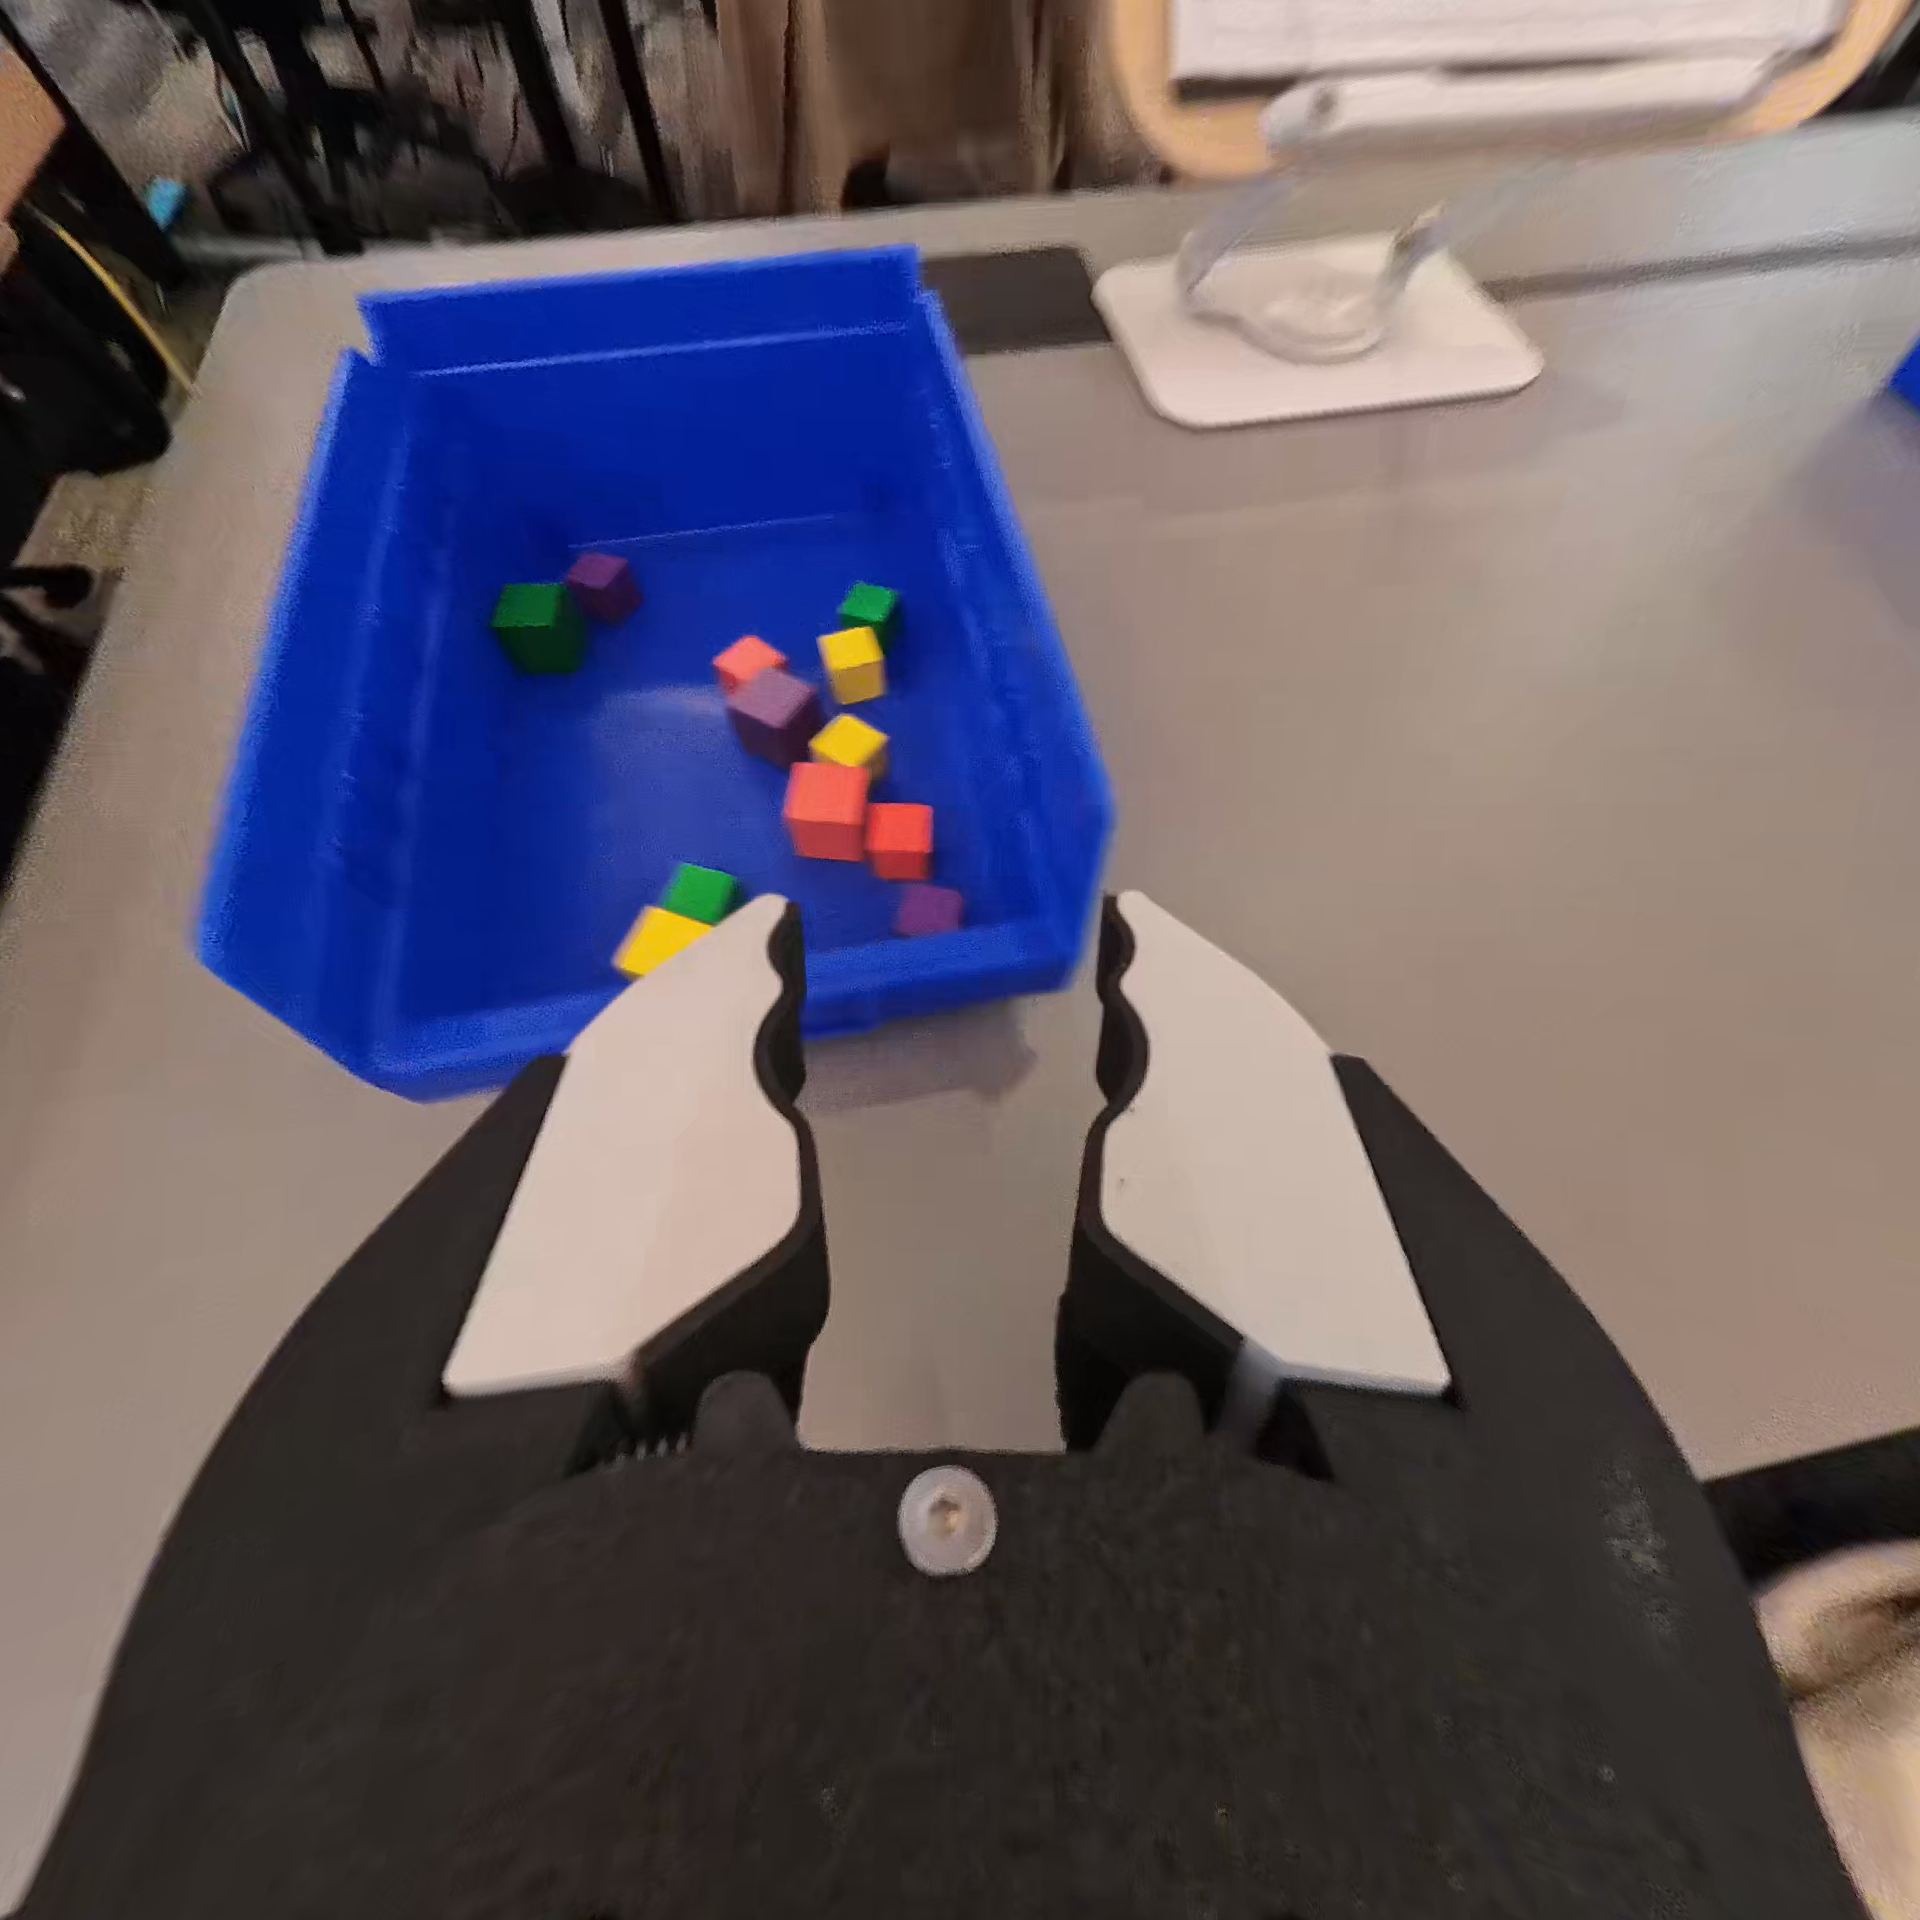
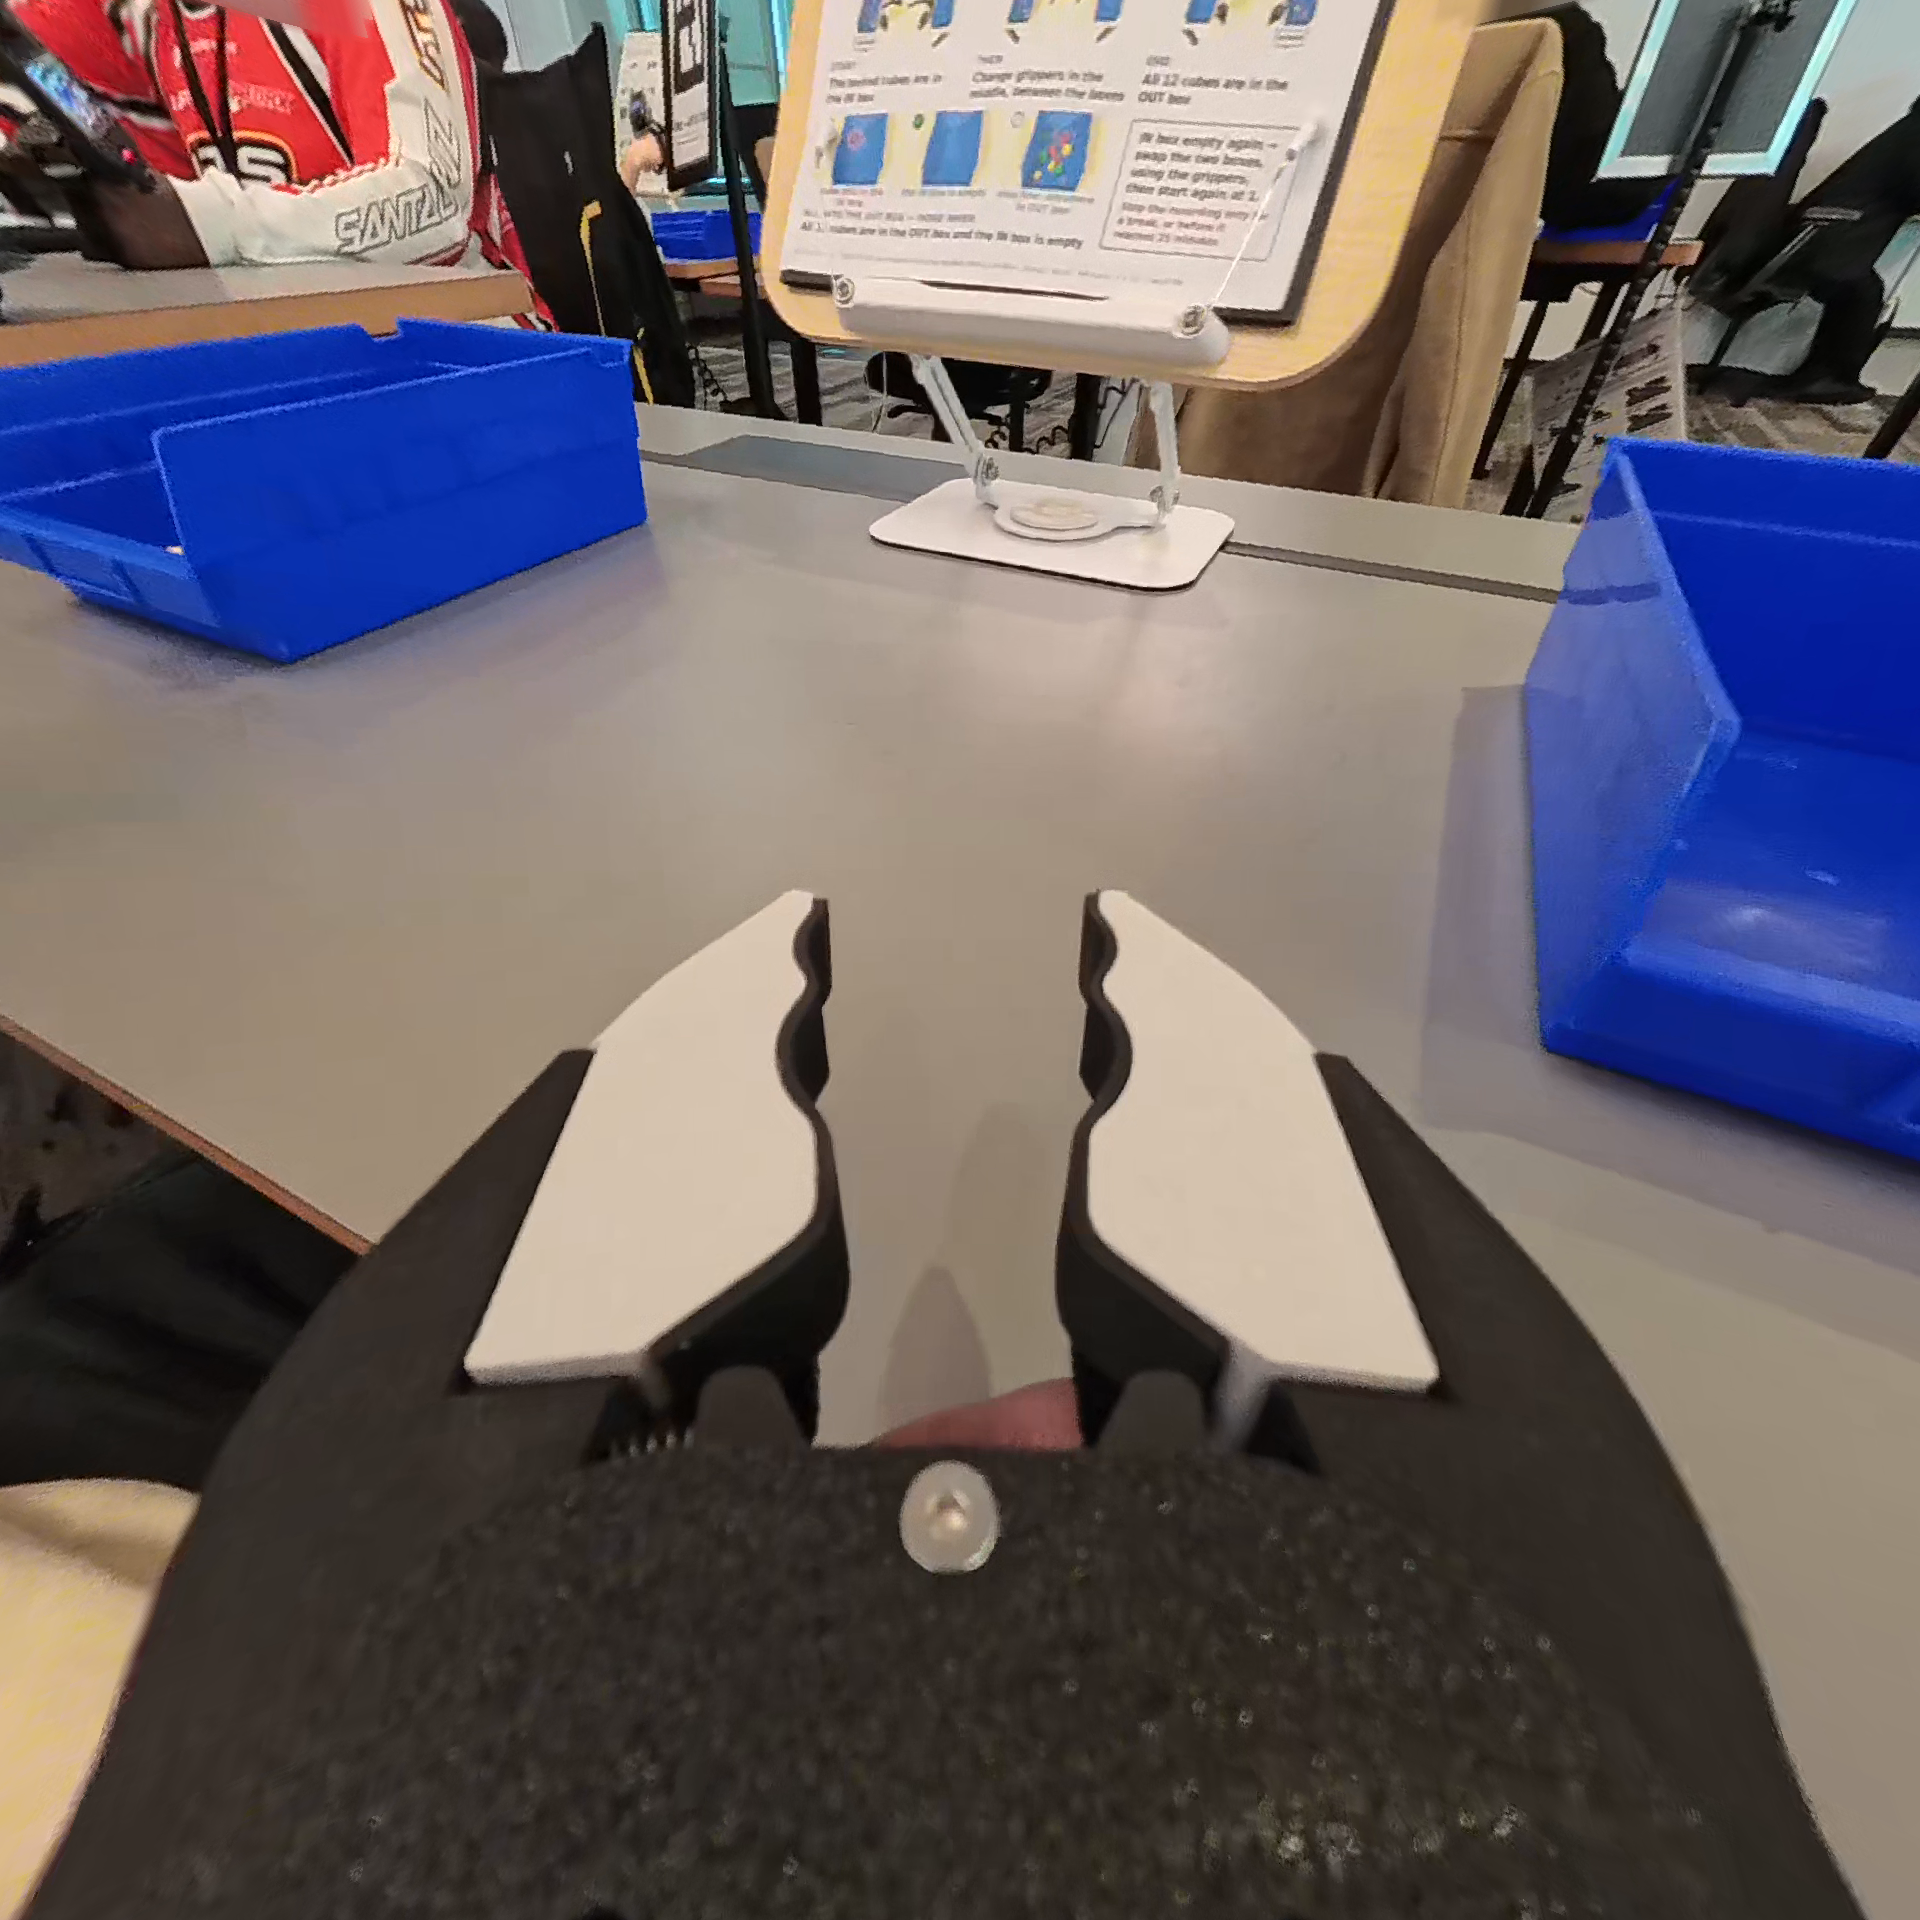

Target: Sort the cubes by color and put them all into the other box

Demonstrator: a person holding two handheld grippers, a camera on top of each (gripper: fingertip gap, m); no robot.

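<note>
Cubes lie loose on the floor of the blue bin [image 1: 343, 644] that stands on the grey bench [image 1: 1403, 831] in the left wrist view. A green cube [image 1: 538, 623] and a purple cube [image 1: 605, 585] touch each other toward the far left of the bin floor. Toward the right side, a second green cube [image 1: 871, 611] sits just behind a yellow cube [image 1: 853, 663], with a pinkish-red cube [image 1: 748, 661] and a larger purple cube [image 1: 773, 713] beside them. Nearer, another yellow cube [image 1: 850, 744] rests above two red cubes [image 1: 828, 810], and a small purple cube [image 1: 928, 910] lies close to the bin's low front wall. A green cube [image 1: 702, 891] and a yellow cube [image 1: 657, 937] sit at the front, partly hidden by a finger.

The left claw [image 1: 948, 914] hovers just before the bin's front wall, its fingers spread wide and holding nothing.

The right claw [image 2: 954, 904] hangs over bare bench, likewise spread and empty. To its right stands the other blue bin [image 2: 1621, 790], no cubes showing in the part that is visible; the cube bin [image 2: 395, 488] sits far left. A white stand [image 2: 1049, 530] with an instruction board [image 2: 1049, 156] stands at the bench's far edge, between the bins.
</note>
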